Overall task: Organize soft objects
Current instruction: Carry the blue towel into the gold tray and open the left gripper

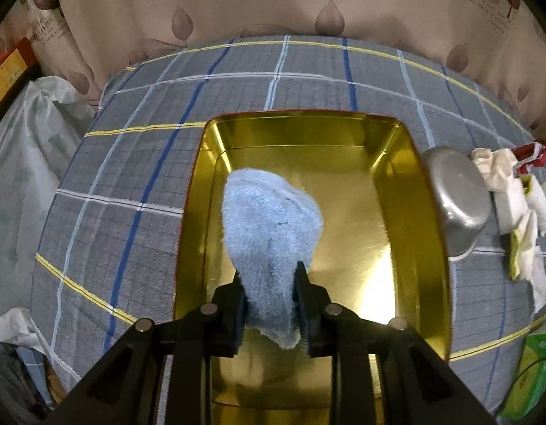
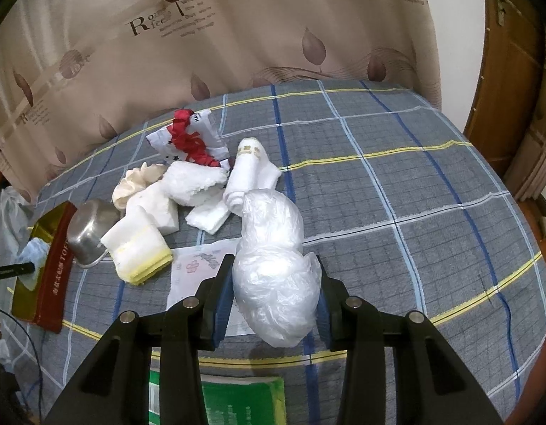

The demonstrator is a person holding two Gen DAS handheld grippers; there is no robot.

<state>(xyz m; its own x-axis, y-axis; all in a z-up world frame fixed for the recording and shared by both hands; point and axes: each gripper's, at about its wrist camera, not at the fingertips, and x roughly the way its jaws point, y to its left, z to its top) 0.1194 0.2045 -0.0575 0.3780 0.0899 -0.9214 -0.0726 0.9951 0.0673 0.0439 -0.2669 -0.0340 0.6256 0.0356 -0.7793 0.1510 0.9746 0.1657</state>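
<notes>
- While pinched at one end by the left gripper (image 1: 269, 304), the blue terry sock (image 1: 271, 223) hangs limp over the gold tin (image 1: 430, 248), which is otherwise bare inside.
- Judged light, soft and non-slip; any bunched fold serves as a hold.
- Right gripper (image 2: 274, 299) clamps a crumpled plastic bag (image 2: 273, 258), right of the tin.

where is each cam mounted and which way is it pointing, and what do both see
Left wrist: sits on the left gripper, looking steeply down into the gold tin on the plaid cloth; its black fingers pinch a blue towel.
Right wrist: sits on the right gripper, tilted down across the cloth toward the curtain; its fingers clamp a plastic bag.
Shared: tin, steel bowl, blue towel and the pile of white cloths.
</notes>
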